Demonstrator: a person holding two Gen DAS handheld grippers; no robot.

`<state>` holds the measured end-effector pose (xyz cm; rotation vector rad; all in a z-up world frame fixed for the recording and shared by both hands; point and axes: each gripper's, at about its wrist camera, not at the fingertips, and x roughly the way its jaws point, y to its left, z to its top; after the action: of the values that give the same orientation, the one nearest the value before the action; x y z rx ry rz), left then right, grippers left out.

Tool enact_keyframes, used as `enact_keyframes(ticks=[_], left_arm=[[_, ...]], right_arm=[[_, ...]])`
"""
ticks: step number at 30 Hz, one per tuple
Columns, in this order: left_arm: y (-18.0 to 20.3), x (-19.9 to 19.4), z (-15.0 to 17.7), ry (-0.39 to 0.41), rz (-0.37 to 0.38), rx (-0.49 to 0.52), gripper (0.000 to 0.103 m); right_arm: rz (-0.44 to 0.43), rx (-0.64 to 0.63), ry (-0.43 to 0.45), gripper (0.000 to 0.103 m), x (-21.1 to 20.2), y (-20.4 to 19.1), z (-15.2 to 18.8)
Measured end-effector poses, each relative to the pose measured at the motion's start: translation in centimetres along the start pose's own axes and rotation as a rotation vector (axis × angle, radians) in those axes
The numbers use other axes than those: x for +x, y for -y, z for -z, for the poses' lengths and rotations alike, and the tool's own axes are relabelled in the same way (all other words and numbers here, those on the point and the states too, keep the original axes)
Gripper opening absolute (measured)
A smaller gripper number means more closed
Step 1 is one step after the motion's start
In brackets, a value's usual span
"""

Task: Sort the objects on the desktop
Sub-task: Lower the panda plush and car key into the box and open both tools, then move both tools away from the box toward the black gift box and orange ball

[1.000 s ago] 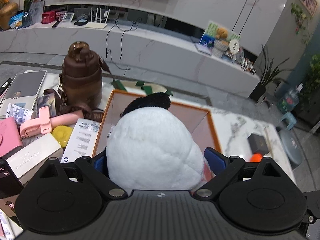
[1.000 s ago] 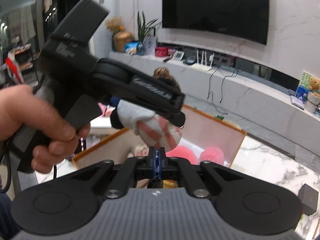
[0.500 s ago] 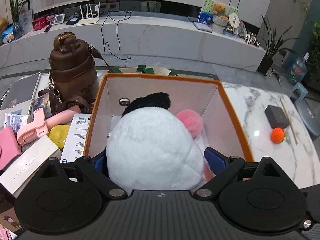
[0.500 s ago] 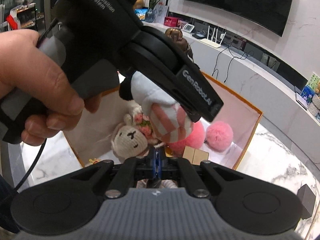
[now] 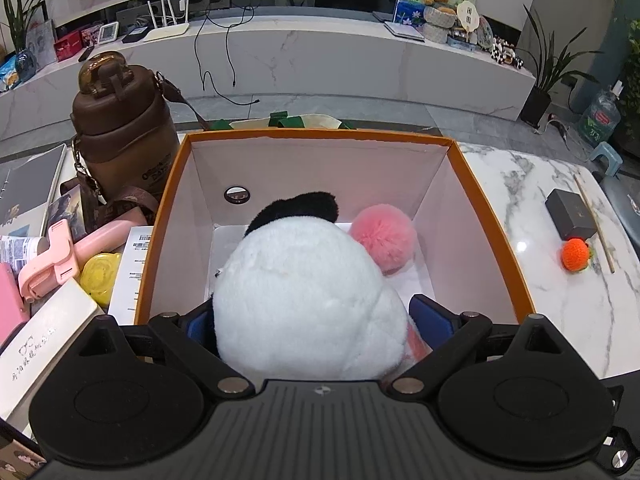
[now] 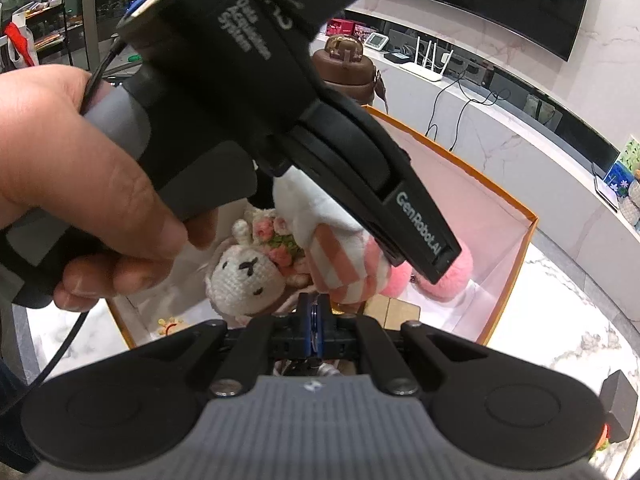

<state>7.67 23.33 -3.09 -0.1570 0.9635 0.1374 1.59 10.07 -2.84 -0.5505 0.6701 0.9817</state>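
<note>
My left gripper (image 5: 316,320) is shut on a white plush panda with a black ear (image 5: 304,288) and holds it over the open orange-rimmed box (image 5: 492,216). A pink pompom (image 5: 384,236) lies inside the box. In the right wrist view the left gripper body (image 6: 280,92) and the hand fill the upper left, with the panda's pink-striped part (image 6: 340,256) hanging above a crocheted bunny (image 6: 244,272) and the pink pompom (image 6: 448,276) in the box (image 6: 512,216). My right gripper (image 6: 314,312) is shut and empty, near the box's near edge.
A brown bottle (image 5: 120,128) stands left of the box, with a pink holder (image 5: 60,256), a yellow case (image 5: 98,276), papers and boxes (image 5: 44,340) around it. On the marble at right lie a dark small box (image 5: 570,216), an orange crocheted ball (image 5: 576,254) and a stick (image 5: 592,224).
The left gripper has tilted down and moved over the box with the panda, so the box's inside now shows. The right gripper has come closer to the box and stays shut.
</note>
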Motion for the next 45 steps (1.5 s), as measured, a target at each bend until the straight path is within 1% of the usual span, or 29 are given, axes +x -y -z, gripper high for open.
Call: enact_keyframes(ticks=[1,4,9,11,13,19,24,25,29,31,33,42,45], left_arm=[[0.0,0.1,-0.1,-0.002,-0.002,0.002,0.103],[0.2,0.3,-0.2,-0.01,-0.009,0.007,0.103],[0.3,0.3,-0.3,-0.016,-0.015,0.007,0.103],[0.2,0.0,-0.4,-0.011,-0.02,0.001,0.103],[0.1,-0.8,-0.4,0.011,-0.026,-0.005,0.103],[-1.0,-2.6,-0.7,0.062,-0.041,-0.047,0.103],[-1.6,-3.3,-0.9,0.069,-0.043,-0.07,0.103],[-1.5,-3.5,-0.9,0.071,-0.043,-0.068,0.103],[-0.8,-4.1,-0.9,0.074,-0.037,-0.052,0.103],[-0.4,-4.4,-0.9,0.076,-0.033,-0.047,0.103],[0.1,-4.6,-0.9,0.079,-0.029,-0.04,0.103],[2.2,-4.4,-0.7,0.071,-0.018,-0.001,0.103],[3.1,-4.2,-0.8,0.07,0.0,0.008,0.103]], right_arm=[[-0.003,0.003,0.0,0.007,-0.1,0.2,0.1],[-0.005,0.008,0.006,0.007,-0.3,0.3,0.2],[-0.006,0.006,0.014,0.017,-0.9,0.2,0.6],[-0.006,0.01,0.023,0.02,-1.1,0.0,0.6],[-0.009,0.019,0.035,0.023,-1.7,0.1,0.6],[-0.01,0.048,0.07,0.025,-3.5,0.8,0.9],[-0.003,0.054,0.083,0.026,-5.0,0.9,1.9],[-0.002,0.055,0.085,0.026,-4.6,1.3,1.5],[0.004,0.057,0.094,0.027,-5.3,1.0,1.7],[0.007,0.061,0.102,0.028,-3.4,2.9,-0.2],[0.009,0.066,0.111,0.028,-3.7,3.1,-0.3],[0.032,0.111,0.142,0.03,-5.6,4.8,0.2],[0.044,0.125,0.149,0.03,-7.0,5.5,1.2]])
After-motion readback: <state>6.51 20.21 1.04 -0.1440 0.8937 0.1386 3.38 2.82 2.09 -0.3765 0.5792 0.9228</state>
